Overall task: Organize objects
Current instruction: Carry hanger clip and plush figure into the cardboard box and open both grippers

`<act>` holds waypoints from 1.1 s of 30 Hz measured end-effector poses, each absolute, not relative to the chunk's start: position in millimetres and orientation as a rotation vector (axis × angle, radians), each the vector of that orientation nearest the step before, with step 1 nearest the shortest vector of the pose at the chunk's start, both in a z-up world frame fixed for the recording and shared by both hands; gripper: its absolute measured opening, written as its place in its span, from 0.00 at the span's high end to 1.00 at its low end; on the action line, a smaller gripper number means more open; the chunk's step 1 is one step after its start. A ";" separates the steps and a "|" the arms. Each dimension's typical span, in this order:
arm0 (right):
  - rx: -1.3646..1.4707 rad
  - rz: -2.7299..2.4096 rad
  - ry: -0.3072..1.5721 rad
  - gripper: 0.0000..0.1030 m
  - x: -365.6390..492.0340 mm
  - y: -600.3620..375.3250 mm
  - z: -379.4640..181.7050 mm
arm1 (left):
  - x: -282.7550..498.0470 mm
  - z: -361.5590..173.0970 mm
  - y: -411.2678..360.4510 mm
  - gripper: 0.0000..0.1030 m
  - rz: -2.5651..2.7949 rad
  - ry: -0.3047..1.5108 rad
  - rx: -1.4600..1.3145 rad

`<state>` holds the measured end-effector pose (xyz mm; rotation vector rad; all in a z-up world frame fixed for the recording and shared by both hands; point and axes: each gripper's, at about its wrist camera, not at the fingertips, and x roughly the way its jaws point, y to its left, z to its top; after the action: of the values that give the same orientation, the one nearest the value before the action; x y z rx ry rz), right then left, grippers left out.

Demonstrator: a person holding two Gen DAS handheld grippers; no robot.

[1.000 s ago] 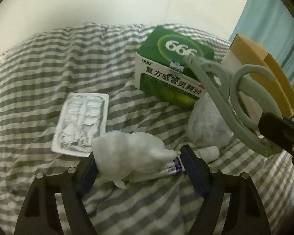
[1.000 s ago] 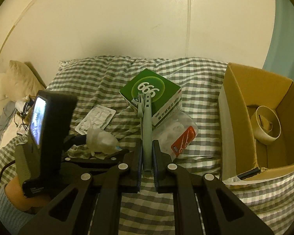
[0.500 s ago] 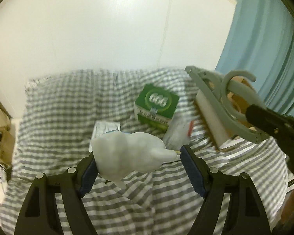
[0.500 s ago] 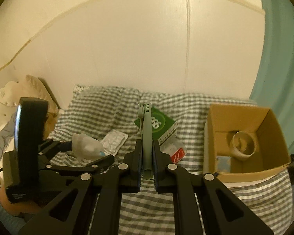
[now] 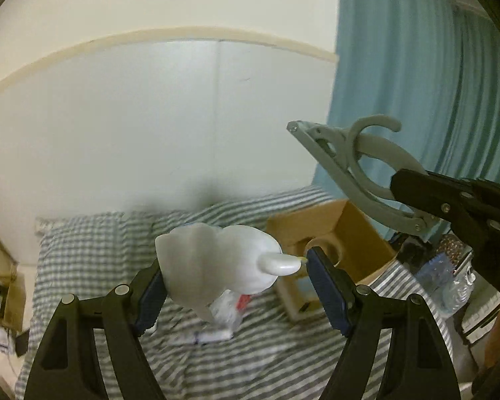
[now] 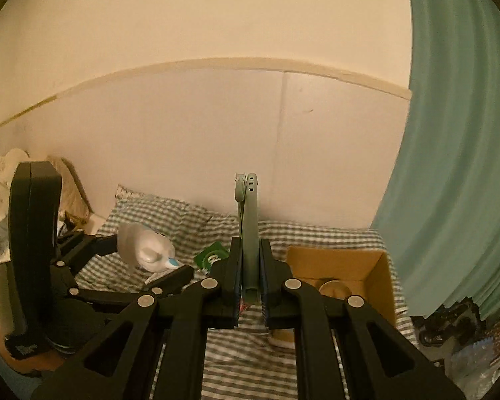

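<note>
Both grippers had risen from the checked bedspread (image 5: 83, 260): my left gripper (image 5: 231, 275) clamped a white moulded figurine (image 5: 216, 260), my right gripper (image 6: 250, 288) pinched a grey-green plastic hanger (image 6: 248, 220), either liable to slip short of the open cardboard box (image 6: 380, 266).

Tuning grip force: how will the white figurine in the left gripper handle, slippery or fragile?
The white figurine looks glossy and rounded, so it is probably slippery between the left gripper's pads. It seems rigid, holding its shape. Its thin protruding tip could be fragile; I'd set it gently in the cardboard box.
</note>
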<state>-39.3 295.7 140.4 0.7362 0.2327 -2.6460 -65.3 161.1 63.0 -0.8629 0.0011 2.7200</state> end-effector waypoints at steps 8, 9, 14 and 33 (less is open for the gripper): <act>0.809 -2.726 0.294 0.92 -91.2 342.1 129.6 | -99.3 50.8 228.2 0.22 2.651 0.082 -0.883; 0.839 -2.729 0.291 0.92 -101.4 347.6 121.8 | -103.9 46.1 234.8 0.22 2.641 0.088 -0.890; 0.990 -2.727 0.266 0.92 -147.3 372.5 77.9 | -130.8 11.6 270.3 0.22 2.584 0.104 -0.964; 1.236 -2.745 0.119 0.87 -197.8 436.3 2.1 | -162.4 -58.3 305.7 0.05 2.416 0.121 -1.153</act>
<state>-197.8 436.3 2.1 1.2364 0.1191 -2.7452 -162.4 305.7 -58.3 -1.1530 0.1211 2.4158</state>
